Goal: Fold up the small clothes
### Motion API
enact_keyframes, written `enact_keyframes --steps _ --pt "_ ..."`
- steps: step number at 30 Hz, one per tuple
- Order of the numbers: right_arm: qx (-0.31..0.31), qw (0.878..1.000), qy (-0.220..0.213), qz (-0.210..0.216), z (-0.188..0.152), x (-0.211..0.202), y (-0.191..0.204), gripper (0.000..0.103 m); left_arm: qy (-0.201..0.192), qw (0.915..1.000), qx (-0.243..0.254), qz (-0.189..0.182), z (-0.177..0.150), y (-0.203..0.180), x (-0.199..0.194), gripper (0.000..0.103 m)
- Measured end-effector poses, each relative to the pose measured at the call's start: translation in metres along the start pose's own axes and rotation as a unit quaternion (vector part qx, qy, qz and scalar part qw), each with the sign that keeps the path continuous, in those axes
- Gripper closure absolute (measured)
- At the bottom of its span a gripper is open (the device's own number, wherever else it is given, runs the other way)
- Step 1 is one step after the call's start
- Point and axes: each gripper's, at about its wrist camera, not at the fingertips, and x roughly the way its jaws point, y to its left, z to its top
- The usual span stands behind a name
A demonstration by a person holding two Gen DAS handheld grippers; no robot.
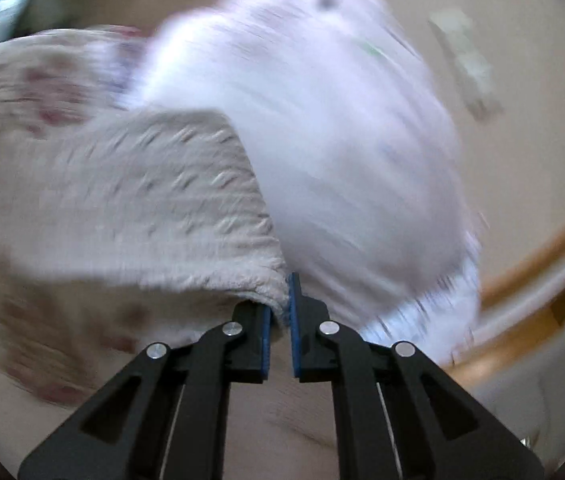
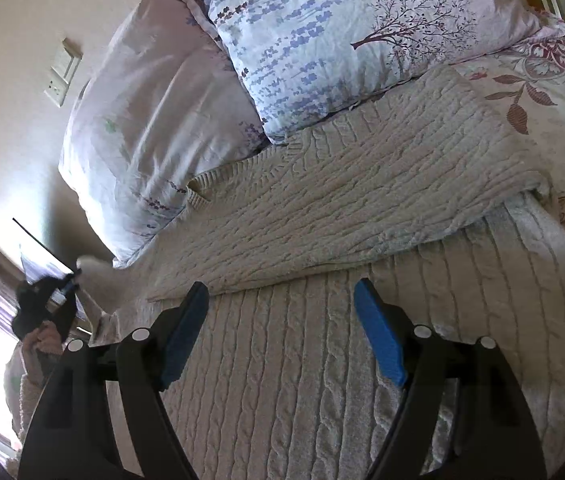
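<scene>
A cream cable-knit sweater (image 2: 322, 360) lies on the bed, one sleeve (image 2: 362, 200) folded across its body. My right gripper (image 2: 282, 320) is open and empty, just above the sweater's body. My left gripper (image 1: 281, 312) is shut on a piece of the cream knit (image 1: 142, 208), lifted off the bed; that view is blurred by motion. The left gripper also shows at the left edge of the right wrist view (image 2: 42, 304), holding a knit end (image 2: 94, 280).
Two pillows lie past the sweater: a pale lilac one (image 2: 150, 120) and a blue-flowered one (image 2: 342, 32). A floral bedspread (image 2: 554, 92) is at the right. A wall with a switch plate (image 2: 62, 72) is at the left. A wooden bed rail (image 1: 522, 280) curves at the right.
</scene>
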Motion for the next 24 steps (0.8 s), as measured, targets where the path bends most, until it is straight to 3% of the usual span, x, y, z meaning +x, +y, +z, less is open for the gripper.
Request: enact_keyframes --steps 3,5,9,10,11,12,15,24 --pt "0.001 1.0 -0.001 0.002 0.0 -0.001 0.0 0.026 0.054 0.997 0.037 -0.04 -0.037 -0.033 0.036 0.096" --pt "0.002 1.0 -0.001 0.002 -0.001 -0.001 0.0 0.026 0.096 0.9937 0.042 -0.041 -0.061 -0.039 0.062 0.095" --pt "0.003 1.0 -0.001 0.005 0.0 -0.001 0.0 0.026 0.161 0.9867 0.002 -0.023 -0.097 -0.019 0.103 0.09" --pt "0.003 1.0 -0.001 0.005 0.0 -0.002 0.0 0.026 0.167 0.9856 -0.008 -0.021 -0.103 -0.016 0.105 0.084" --pt "0.003 1.0 -0.001 0.005 0.0 -0.001 0.0 0.026 0.171 0.985 -0.015 -0.021 -0.104 -0.012 0.106 0.078" --pt "0.003 1.0 -0.001 0.005 0.0 -0.001 0.0 0.026 0.169 0.9852 -0.023 -0.02 -0.105 -0.008 0.105 0.067" --pt "0.002 1.0 0.001 0.003 0.0 0.0 0.0 0.026 0.146 0.9887 -0.032 -0.016 -0.098 -0.004 0.091 0.054" --pt "-0.003 1.0 0.01 -0.008 0.0 -0.001 0.004 0.026 0.092 0.9912 -0.093 0.023 -0.066 0.034 0.052 0.052"
